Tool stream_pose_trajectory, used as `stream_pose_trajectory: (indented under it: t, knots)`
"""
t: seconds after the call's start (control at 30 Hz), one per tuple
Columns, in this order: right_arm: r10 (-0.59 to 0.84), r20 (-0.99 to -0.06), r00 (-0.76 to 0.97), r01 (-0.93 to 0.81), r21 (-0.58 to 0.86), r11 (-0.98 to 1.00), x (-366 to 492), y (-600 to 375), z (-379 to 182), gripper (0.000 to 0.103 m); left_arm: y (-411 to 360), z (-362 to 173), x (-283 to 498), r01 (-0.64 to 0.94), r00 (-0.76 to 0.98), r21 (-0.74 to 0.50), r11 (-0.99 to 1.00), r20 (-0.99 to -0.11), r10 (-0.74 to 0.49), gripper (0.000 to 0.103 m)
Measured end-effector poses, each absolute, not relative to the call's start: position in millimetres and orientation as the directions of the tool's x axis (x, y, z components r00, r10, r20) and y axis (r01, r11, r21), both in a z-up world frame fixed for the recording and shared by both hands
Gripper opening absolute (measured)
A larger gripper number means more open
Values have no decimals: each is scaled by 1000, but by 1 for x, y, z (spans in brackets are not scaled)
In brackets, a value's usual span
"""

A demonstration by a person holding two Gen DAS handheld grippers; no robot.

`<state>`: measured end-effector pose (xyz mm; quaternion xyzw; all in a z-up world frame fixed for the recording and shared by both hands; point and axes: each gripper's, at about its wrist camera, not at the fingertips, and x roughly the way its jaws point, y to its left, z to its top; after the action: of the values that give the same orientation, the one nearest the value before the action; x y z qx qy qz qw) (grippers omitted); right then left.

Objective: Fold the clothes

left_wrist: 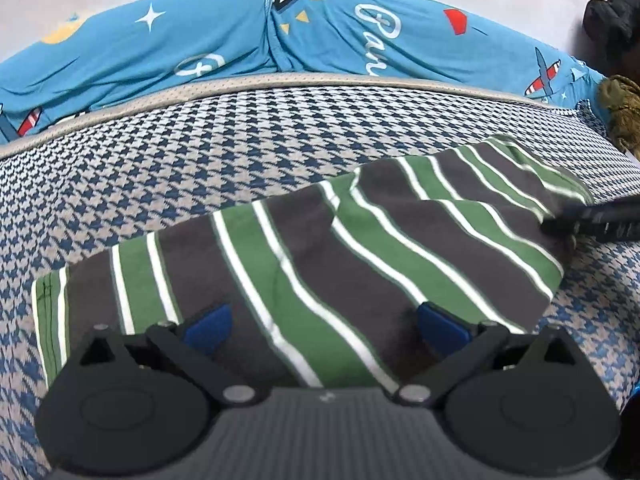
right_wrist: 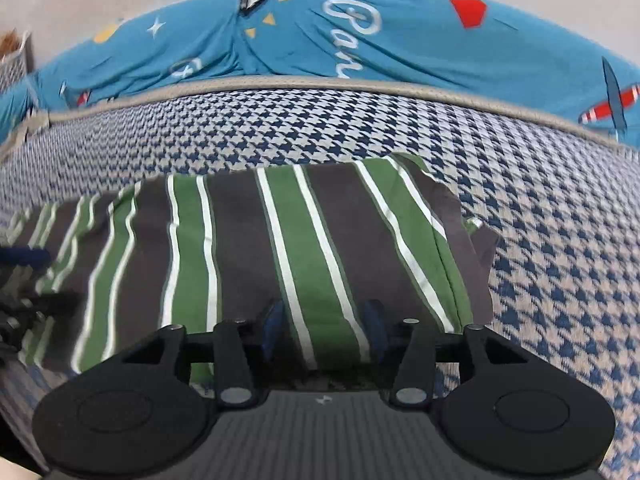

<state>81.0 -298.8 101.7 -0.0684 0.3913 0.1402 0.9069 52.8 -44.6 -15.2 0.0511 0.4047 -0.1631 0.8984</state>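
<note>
Striped green-and-grey knit garment [right_wrist: 280,240] lies folded flat on my houndstooth-woven mattress [left_wrist: 200,168], my left gripper [left_wrist: 324,320] and right gripper [right_wrist: 324,320] both open above it.

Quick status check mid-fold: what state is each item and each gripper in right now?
Striped garment: folded, lying flat on the houndstooth surface.
Left gripper: open, fingers wide over the garment's near edge.
Right gripper: open, nothing pinched.
Blue printed fabric: spread along the far edge, wrinkled.
</note>
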Motion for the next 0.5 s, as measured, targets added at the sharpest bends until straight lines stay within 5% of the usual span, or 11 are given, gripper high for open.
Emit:
stream_pose_trajectory:
  t: [0.5]
  knots:
    - [226, -669, 708, -233, 81, 969, 62, -315, 104, 50, -35, -21, 22, 333, 638, 11, 943, -739, -217, 103]
